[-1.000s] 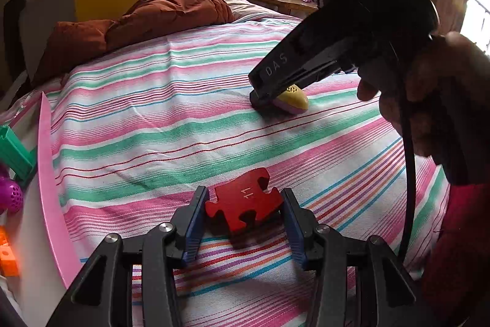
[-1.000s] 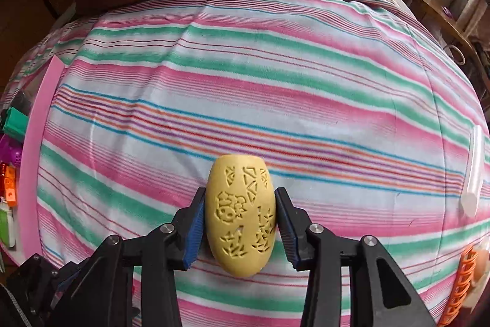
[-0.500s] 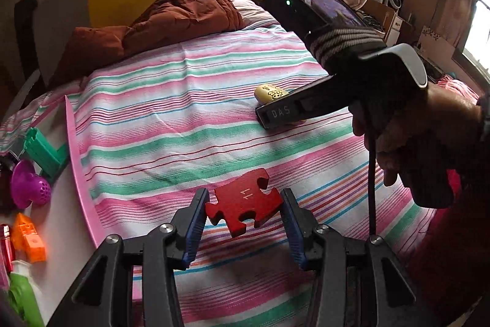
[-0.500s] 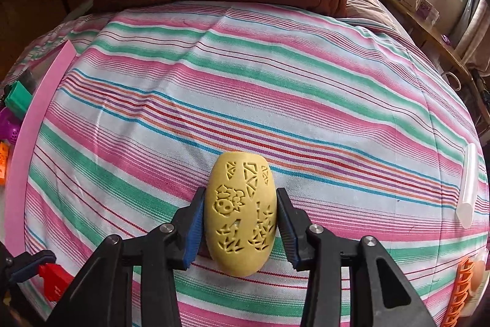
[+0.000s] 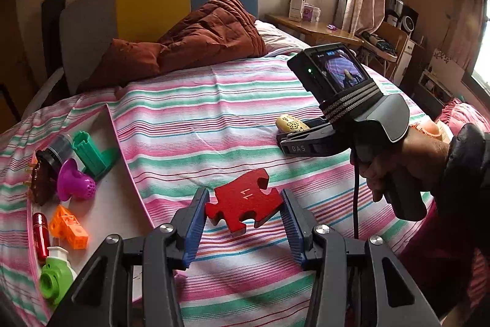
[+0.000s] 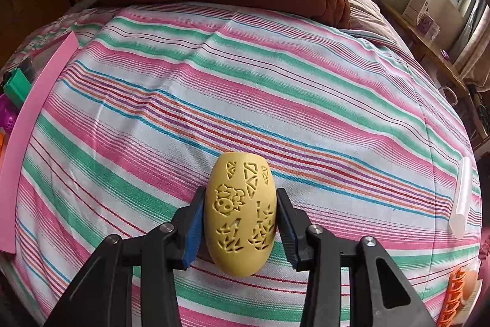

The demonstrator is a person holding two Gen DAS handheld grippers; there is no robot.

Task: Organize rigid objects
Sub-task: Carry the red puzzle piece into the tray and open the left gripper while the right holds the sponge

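Note:
My left gripper (image 5: pixel 243 218) is shut on a red jigsaw piece (image 5: pixel 243 204) marked 11, held above the striped bedspread. My right gripper (image 6: pixel 240 219) is shut on a yellow carved egg (image 6: pixel 240 216), lifted just over the bed. In the left wrist view the right gripper (image 5: pixel 283 131) shows at the right with the yellow egg (image 5: pixel 289 123) at its tip, held by a person's hand (image 5: pixel 407 164). A pink-rimmed white tray (image 5: pixel 122 140) lies to the left and holds several sorted toys.
In the tray lie a green block (image 5: pixel 90 157), a purple perforated cup (image 5: pixel 75 181), an orange cube (image 5: pixel 69 227), a red tube (image 5: pixel 40 233) and a green-white piece (image 5: pixel 55 276). A brown quilt (image 5: pixel 190 42) lies at the headboard. A white tube (image 6: pixel 462 198) and orange lattice (image 6: pixel 453 299) lie right.
The left gripper has risen and drawn back with the jigsaw piece, so more of the tray and its toys shows. The right gripper has lifted the egg slightly and tilted.

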